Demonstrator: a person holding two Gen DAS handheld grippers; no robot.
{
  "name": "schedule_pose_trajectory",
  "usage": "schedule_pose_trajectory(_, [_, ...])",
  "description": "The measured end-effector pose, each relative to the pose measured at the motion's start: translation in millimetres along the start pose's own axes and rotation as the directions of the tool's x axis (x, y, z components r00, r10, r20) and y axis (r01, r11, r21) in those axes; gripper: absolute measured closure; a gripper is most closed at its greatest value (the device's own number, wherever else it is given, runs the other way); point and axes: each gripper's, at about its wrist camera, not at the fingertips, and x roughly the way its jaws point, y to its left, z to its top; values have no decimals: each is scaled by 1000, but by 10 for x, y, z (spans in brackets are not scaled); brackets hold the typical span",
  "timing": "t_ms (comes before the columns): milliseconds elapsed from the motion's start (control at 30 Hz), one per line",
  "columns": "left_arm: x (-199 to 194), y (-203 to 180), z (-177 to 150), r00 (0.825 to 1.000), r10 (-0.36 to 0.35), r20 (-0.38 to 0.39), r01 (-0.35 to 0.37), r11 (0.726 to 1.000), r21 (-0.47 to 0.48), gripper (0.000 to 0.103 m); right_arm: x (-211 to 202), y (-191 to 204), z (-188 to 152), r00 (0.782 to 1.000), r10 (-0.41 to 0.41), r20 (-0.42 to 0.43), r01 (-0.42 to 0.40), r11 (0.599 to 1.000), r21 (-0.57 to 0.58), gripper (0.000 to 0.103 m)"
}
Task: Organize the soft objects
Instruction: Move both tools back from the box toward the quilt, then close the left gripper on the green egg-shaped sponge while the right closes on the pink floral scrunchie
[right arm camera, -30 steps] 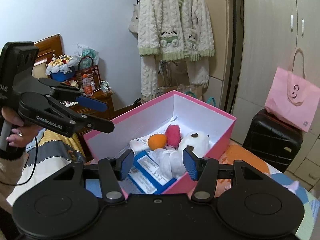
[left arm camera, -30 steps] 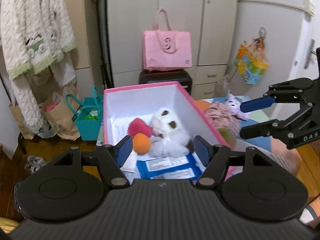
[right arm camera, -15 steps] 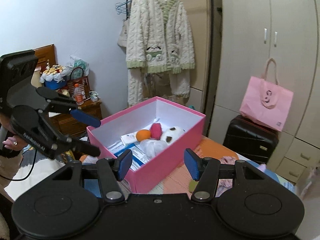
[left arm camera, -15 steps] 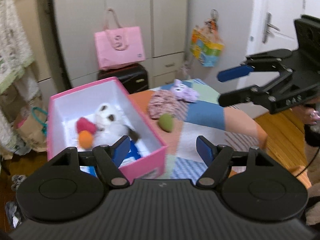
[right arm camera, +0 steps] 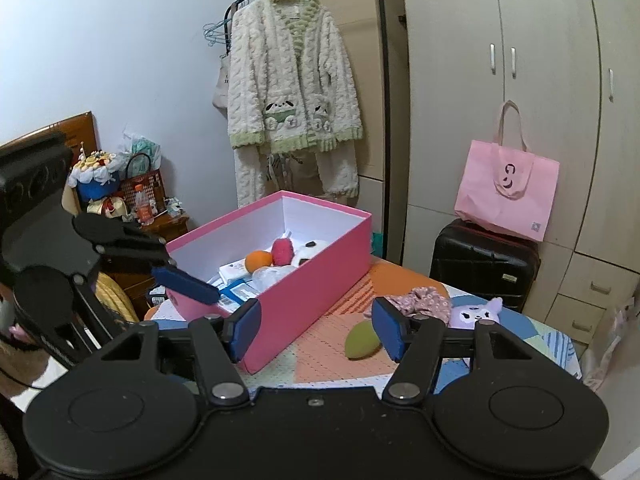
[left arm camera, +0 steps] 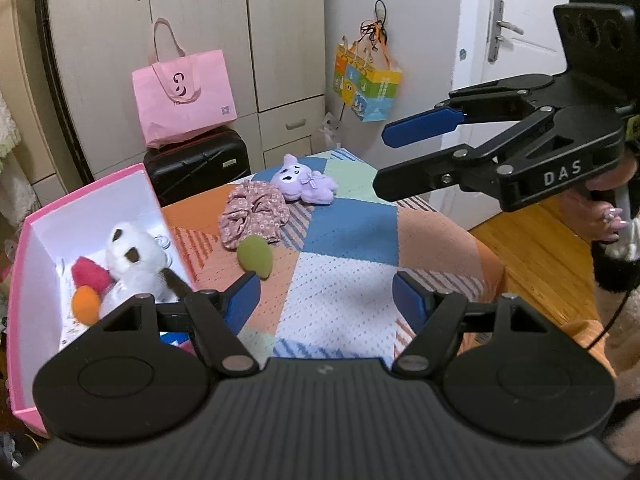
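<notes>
A pink box (left arm camera: 86, 194) at the left holds a white plush (left arm camera: 134, 258), a red puff (left arm camera: 90, 274) and an orange ball (left arm camera: 85, 307). On the patchwork blanket (left arm camera: 344, 296) lie a green egg-shaped sponge (left arm camera: 254, 256), a floral scrunchie (left arm camera: 252, 216) and a purple plush (left arm camera: 304, 180). My left gripper (left arm camera: 326, 302) is open and empty over the blanket, nearer than the sponge. My right gripper (left arm camera: 394, 158) hovers at the right, its jaws opening with nothing between them. The right wrist view shows the box (right arm camera: 312, 296), sponge (right arm camera: 362, 344), scrunchie (right arm camera: 416, 300) and purple plush (right arm camera: 476, 314) beyond that gripper (right arm camera: 316, 330).
A black suitcase (left arm camera: 196, 164) with a pink tote bag (left arm camera: 182, 96) stands before the wardrobe (left arm camera: 192, 20). A colourful bag (left arm camera: 366, 84) hangs by the door. A fluffy cardigan (right arm camera: 292, 92) hangs behind the box, beside a cluttered nightstand (right arm camera: 160, 220). Wooden floor (left arm camera: 532, 252) lies right of the bed.
The left view has swung right, from over the box to over the blanket. The right gripper has drawn back from the box and its jaws stand wider.
</notes>
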Motion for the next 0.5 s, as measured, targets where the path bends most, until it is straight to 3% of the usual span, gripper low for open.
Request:
schedule_pose_trajectory(300, [619, -31, 49, 998, 68, -6, -68, 996, -54, 31, 221, -372, -91, 999, 38, 1, -38, 998, 42, 35])
schedule_pose_trajectory(500, [984, -64, 37, 976, 215, 34, -213, 976, -47, 32, 469, -590, -105, 999, 33, -2, -33, 998, 55, 35])
